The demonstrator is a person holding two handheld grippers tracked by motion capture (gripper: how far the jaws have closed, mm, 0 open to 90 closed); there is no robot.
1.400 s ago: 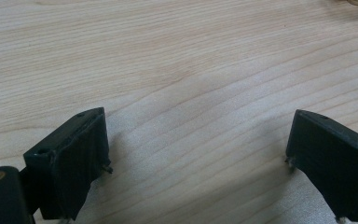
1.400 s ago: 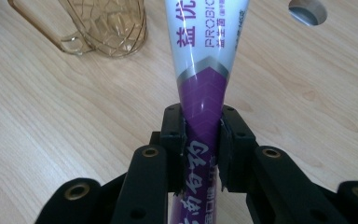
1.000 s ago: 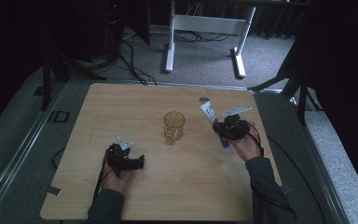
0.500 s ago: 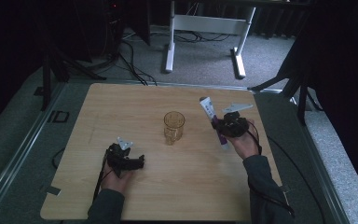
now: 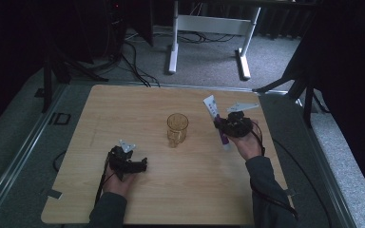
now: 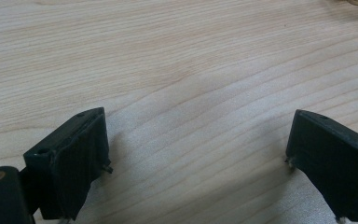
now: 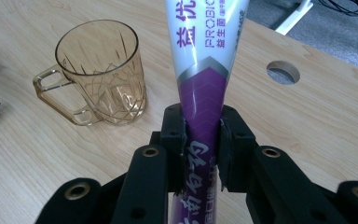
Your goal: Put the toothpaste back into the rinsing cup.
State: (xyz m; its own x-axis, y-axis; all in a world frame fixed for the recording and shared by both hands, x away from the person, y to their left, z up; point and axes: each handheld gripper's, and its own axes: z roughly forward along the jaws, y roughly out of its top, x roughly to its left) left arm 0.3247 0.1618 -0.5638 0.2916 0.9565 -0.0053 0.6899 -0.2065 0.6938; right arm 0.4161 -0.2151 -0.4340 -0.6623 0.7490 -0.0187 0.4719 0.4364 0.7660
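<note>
My right gripper (image 5: 220, 124) (image 7: 204, 133) is shut on a white and purple toothpaste tube (image 5: 215, 118) (image 7: 206, 65), held above the table to the right of an amber glass mug (image 5: 177, 128) (image 7: 103, 70). The tube's white crimped end points up and away; its purple end hangs toward the table. The mug stands upright near the table's middle, handle toward the front left. My left gripper (image 5: 142, 165) (image 6: 198, 158) rests low on the wooden table at the front left, jaws wide open with bare wood between them.
The wooden table (image 5: 123, 109) has a round cable hole (image 7: 283, 71) near its far right edge. Dark floor with cables and a white desk frame (image 5: 209, 28) lies beyond the table.
The right gripper with the tube has drifted slightly left and nearer the mug. The left gripper has stayed put.
</note>
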